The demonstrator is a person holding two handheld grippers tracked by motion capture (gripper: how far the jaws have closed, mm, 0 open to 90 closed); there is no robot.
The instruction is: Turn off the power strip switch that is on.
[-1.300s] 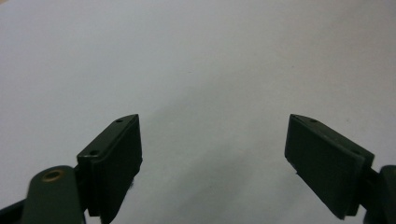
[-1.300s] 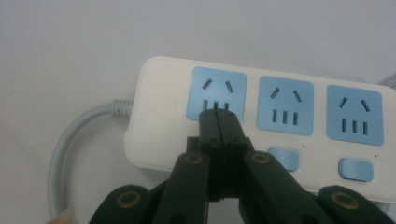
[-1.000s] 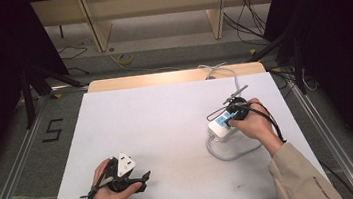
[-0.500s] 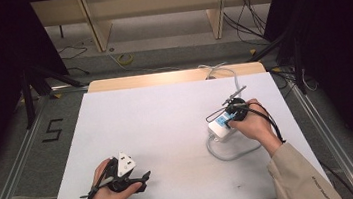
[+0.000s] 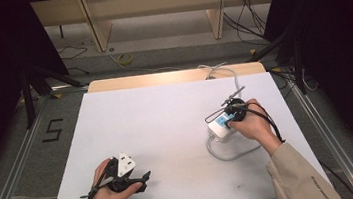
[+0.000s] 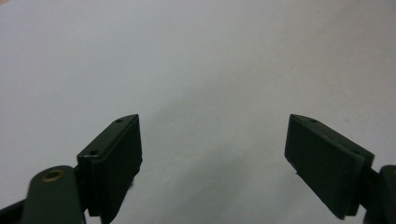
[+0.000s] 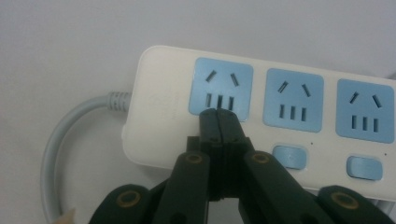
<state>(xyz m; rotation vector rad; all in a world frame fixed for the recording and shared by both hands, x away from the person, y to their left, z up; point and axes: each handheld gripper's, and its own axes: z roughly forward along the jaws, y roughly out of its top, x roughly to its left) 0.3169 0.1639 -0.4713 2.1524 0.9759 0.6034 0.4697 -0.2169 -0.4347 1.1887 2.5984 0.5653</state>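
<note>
A white power strip (image 5: 219, 129) with blue sockets lies on the right part of the white table (image 5: 166, 115). My right gripper (image 5: 232, 115) is shut with nothing between its jaws, its tips down on the strip. In the right gripper view the shut right gripper (image 7: 219, 115) touches the lower edge of the end socket (image 7: 220, 88) of the power strip (image 7: 163, 107), next to two blue buttons (image 7: 289, 156). Near the front left edge my left gripper (image 5: 143, 178) rests in a hand. In its own view the left gripper (image 6: 212, 158) stands open over bare table.
The strip's grey cord (image 5: 223, 153) loops toward the front, and another cable (image 5: 235, 77) runs off the far edge. Black stands and loose cables sit on the floor around the table. A "5" mark (image 5: 52, 129) is on the floor at left.
</note>
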